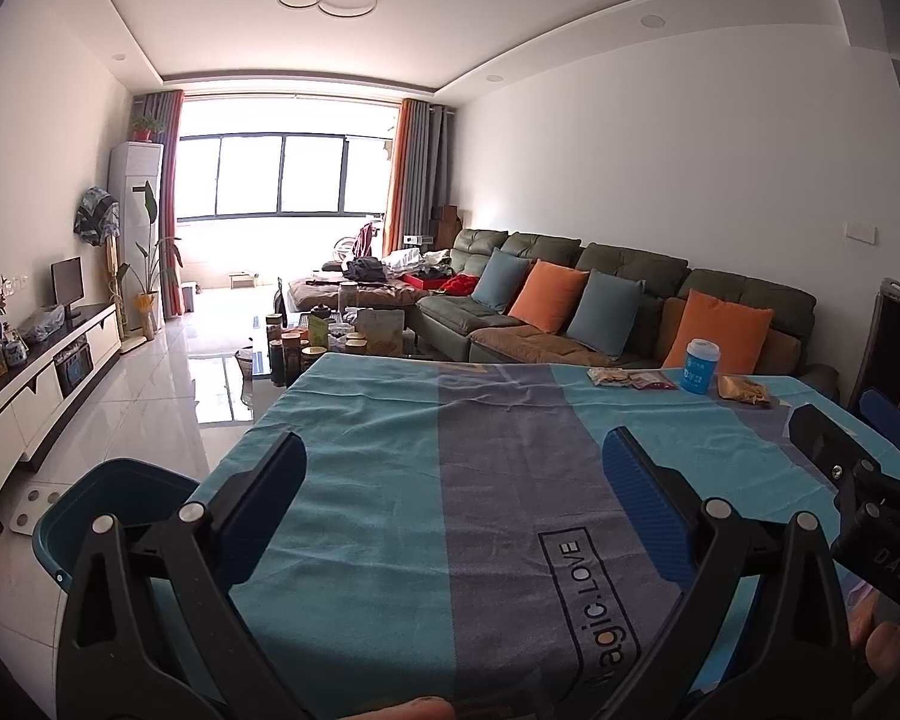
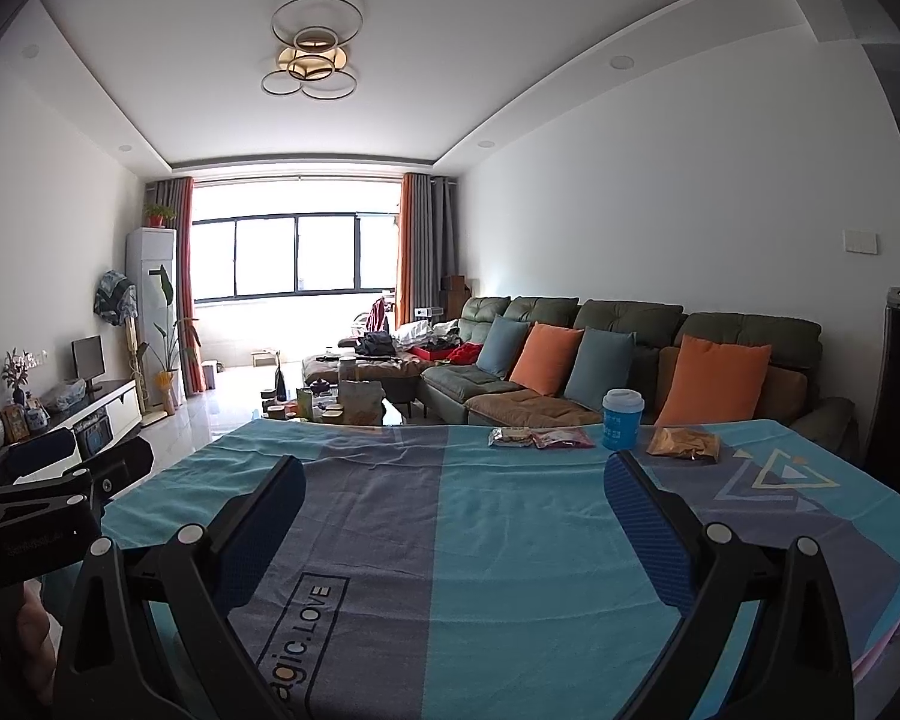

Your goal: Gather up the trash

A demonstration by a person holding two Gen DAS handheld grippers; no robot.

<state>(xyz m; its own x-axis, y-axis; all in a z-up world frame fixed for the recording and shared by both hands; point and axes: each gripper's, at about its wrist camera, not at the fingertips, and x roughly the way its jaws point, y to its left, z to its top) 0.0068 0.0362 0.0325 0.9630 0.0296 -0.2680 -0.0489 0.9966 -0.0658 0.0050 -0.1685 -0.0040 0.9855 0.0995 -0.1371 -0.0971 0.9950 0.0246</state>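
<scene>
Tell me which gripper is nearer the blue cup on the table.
Right, though only slightly. The right gripper has the blue cup just beyond its right finger. The left gripper sits further left, with the cup far off to its right.

A teal and grey-blue striped cloth (image 2: 510, 540) printed "magic.LOVE" covers the surface. Behind it a dark green sofa (image 2: 630, 324) along the right wall carries orange cushions (image 2: 720, 381) and blue ones (image 2: 600, 363). A cluttered low coffee table (image 1: 330, 336) stands before the bright curtained window (image 1: 282, 174).
</scene>
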